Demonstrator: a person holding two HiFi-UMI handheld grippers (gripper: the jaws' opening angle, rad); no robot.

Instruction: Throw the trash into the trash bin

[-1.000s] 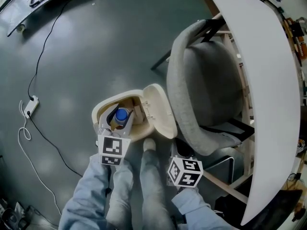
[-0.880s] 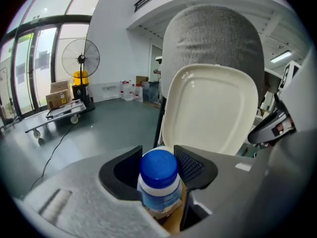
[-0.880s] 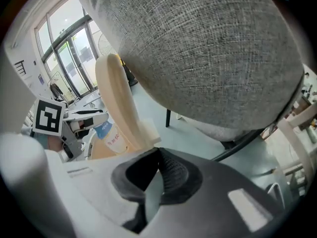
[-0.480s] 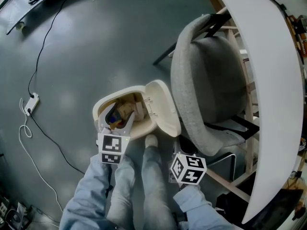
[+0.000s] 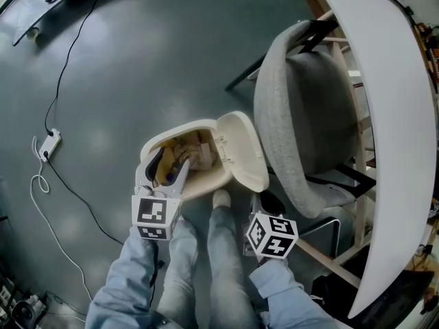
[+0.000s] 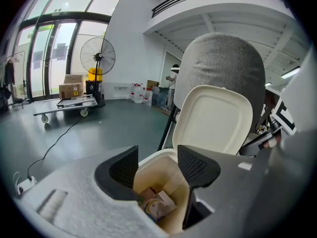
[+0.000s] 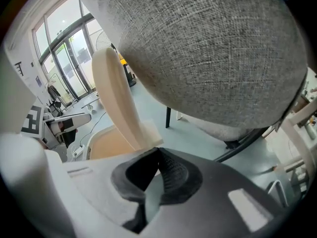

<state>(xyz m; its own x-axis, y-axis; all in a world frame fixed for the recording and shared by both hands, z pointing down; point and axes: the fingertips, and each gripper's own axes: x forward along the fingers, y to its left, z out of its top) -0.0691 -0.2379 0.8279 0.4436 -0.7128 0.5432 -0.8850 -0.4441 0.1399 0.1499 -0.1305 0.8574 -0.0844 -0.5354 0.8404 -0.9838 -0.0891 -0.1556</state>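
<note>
Grey floor (image 5: 137, 67), left gripper (image 5: 164, 167) above bin (image 5: 180, 127)

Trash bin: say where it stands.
Head view, centre: the trash bin stands on the floor, lid open, left of the grey chair, under the left gripper.

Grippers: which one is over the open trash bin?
The left gripper: its jaws, just opening, stand empty above the trash bin; the right gripper is shut, nearer the chair.
</note>
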